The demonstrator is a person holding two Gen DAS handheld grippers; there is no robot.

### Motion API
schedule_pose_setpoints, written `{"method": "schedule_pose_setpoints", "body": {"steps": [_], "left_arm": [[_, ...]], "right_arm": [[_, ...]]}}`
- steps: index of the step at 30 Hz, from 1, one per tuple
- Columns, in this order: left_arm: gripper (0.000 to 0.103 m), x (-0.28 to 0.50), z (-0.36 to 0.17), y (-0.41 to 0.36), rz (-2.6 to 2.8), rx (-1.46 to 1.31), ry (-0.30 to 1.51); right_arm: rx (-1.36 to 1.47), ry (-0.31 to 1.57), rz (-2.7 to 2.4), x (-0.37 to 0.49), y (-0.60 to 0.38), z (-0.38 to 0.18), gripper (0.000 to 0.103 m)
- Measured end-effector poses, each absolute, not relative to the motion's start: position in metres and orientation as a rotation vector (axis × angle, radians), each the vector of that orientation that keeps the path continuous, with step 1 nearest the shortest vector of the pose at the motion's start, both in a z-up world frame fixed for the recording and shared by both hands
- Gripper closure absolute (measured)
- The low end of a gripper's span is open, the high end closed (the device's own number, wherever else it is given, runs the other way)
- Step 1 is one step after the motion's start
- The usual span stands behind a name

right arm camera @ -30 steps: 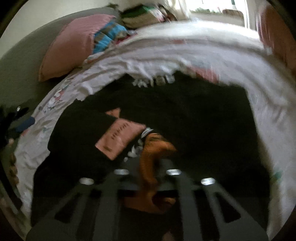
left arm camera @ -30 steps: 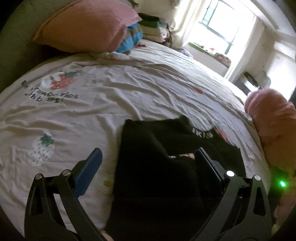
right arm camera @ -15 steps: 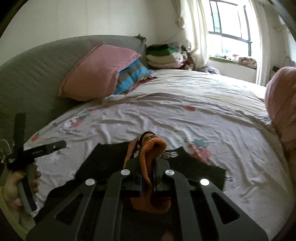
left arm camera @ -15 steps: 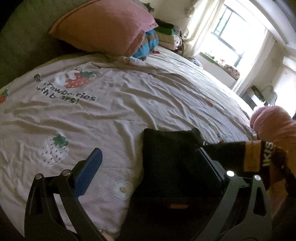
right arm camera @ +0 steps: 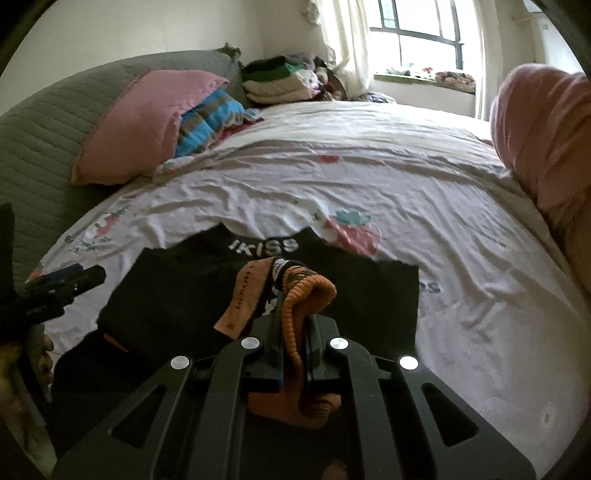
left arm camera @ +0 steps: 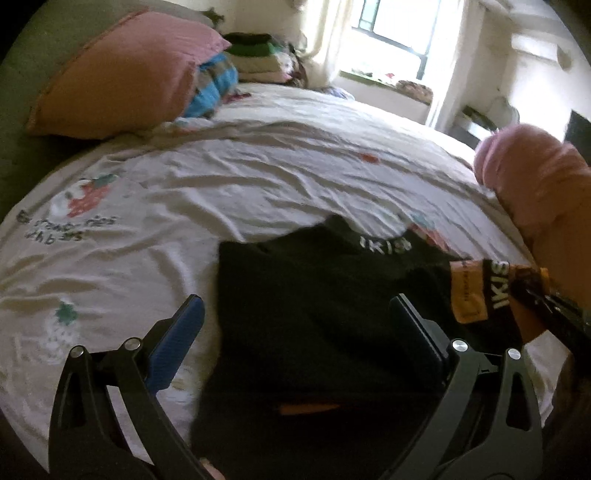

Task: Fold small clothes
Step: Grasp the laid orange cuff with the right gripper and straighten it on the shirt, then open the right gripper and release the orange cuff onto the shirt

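A black garment [left arm camera: 314, 295] with orange ribbed trim and white "IKISS" lettering lies partly folded on the strawberry-print bedsheet [left arm camera: 258, 177]. My right gripper [right arm camera: 293, 325] is shut on a bunched orange ribbed edge [right arm camera: 310, 291] of it and holds that edge lifted above the black cloth. From the left wrist view the right gripper [left arm camera: 546, 306] shows at the right edge, with the orange band pulled taut. My left gripper [left arm camera: 295, 325] hovers open over the garment's near left part, nothing between its fingers. It also shows in the right wrist view as the left gripper [right arm camera: 66, 288], held by a hand [right arm camera: 33, 358].
A pink pillow [right arm camera: 147, 122] and a blue striped cloth [right arm camera: 210, 118] lean on the grey headboard [right arm camera: 44, 129]. Folded clothes [right arm camera: 280, 81] are stacked at the far corner. A pink rolled blanket [right arm camera: 543, 147] lies along the bed's right side. A bright window [right arm camera: 417, 33] is behind.
My right gripper has risen from close over the black cloth, carrying the orange edge up. My left gripper has shifted sideways over the garment and stayed open.
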State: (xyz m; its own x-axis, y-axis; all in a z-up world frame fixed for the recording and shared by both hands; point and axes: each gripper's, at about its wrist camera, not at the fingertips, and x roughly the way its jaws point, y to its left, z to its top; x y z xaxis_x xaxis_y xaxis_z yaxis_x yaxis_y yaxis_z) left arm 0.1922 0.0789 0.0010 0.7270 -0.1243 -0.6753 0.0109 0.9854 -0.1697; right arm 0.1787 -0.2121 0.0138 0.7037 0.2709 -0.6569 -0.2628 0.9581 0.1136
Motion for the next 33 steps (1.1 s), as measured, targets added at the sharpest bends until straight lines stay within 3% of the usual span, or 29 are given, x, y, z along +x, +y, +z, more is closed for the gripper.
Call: {"method": "schedule_pose_setpoints", "body": {"steps": [15, 19, 25, 27, 29, 33], "left_arm": [[0.01, 0.197, -0.013, 0.06, -0.146, -0.135, 0.794], [0.01, 0.196, -0.012, 0.055, -0.159, -0.127, 0.79], [0.011, 0.197, -0.014, 0.05, -0.183, -0.124, 0.808], [0.019, 0.198, -0.015, 0.047, -0.198, -0.118, 0.817], [0.051, 0.198, -0.016, 0.044, -0.218, -0.104, 0.827], [0.057, 0.199, -0.023, 0.042, -0.253, -0.116, 0.866]], "right_arm": [[0.005, 0.784, 0.185, 0.179, -0.225, -0.006, 0.095], [0.009, 0.764, 0.143, 0.175, -0.23, -0.003, 0.078], [0.024, 0.742, 0.141, 0.17, -0.233, 0.002, 0.076], [0.018, 0.752, 0.171, 0.169, -0.227, 0.001, 0.076], [0.007, 0.766, 0.219, 0.168, -0.218, -0.001, 0.076], [0.0, 0.79, 0.309, 0.166, -0.199, -0.003, 0.076]]}}
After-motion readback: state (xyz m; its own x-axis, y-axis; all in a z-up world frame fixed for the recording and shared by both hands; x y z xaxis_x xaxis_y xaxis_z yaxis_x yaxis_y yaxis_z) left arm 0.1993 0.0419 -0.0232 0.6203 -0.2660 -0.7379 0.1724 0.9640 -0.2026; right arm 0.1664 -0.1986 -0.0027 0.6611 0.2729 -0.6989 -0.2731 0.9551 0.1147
